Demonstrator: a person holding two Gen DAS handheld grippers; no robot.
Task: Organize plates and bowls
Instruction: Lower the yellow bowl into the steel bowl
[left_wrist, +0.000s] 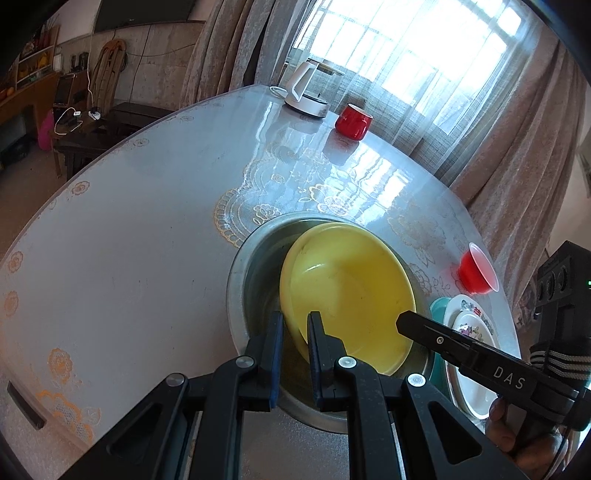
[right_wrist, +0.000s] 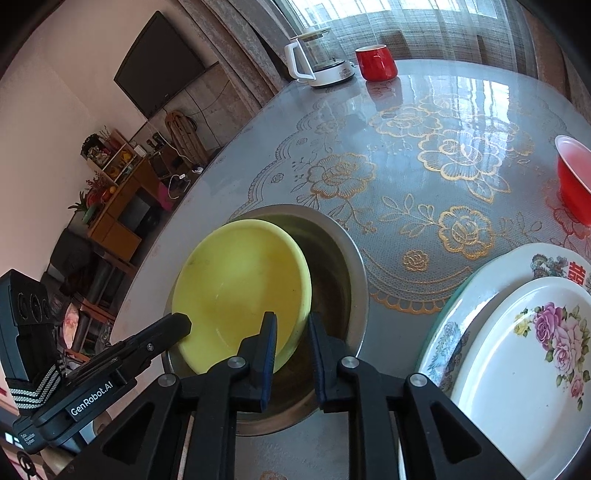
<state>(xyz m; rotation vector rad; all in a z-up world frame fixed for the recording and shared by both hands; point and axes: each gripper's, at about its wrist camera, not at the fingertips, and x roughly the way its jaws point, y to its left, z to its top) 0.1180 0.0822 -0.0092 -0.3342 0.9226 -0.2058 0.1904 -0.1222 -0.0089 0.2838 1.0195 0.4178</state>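
Observation:
A yellow bowl (left_wrist: 351, 295) leans tilted inside a steel basin (left_wrist: 255, 266). My left gripper (left_wrist: 295, 325) straddles the bowl's left rim, its jaws closed onto it. My right gripper (right_wrist: 291, 332) straddles the bowl's right rim (right_wrist: 303, 295) the same way, above the basin (right_wrist: 343, 251). The yellow bowl (right_wrist: 240, 288) fills the middle of the right wrist view. A stack of flowered white plates (right_wrist: 524, 354) on a teal plate lies right of the basin, also in the left wrist view (left_wrist: 469, 332). A red bowl (right_wrist: 574, 177) stands beyond the plates, also seen from the left wrist (left_wrist: 476, 271).
A white kettle (left_wrist: 308, 90) and a red mug (left_wrist: 352, 120) stand at the far edge of the round table (left_wrist: 129, 221). Curtains hang behind the table. A TV and shelves stand at the far left.

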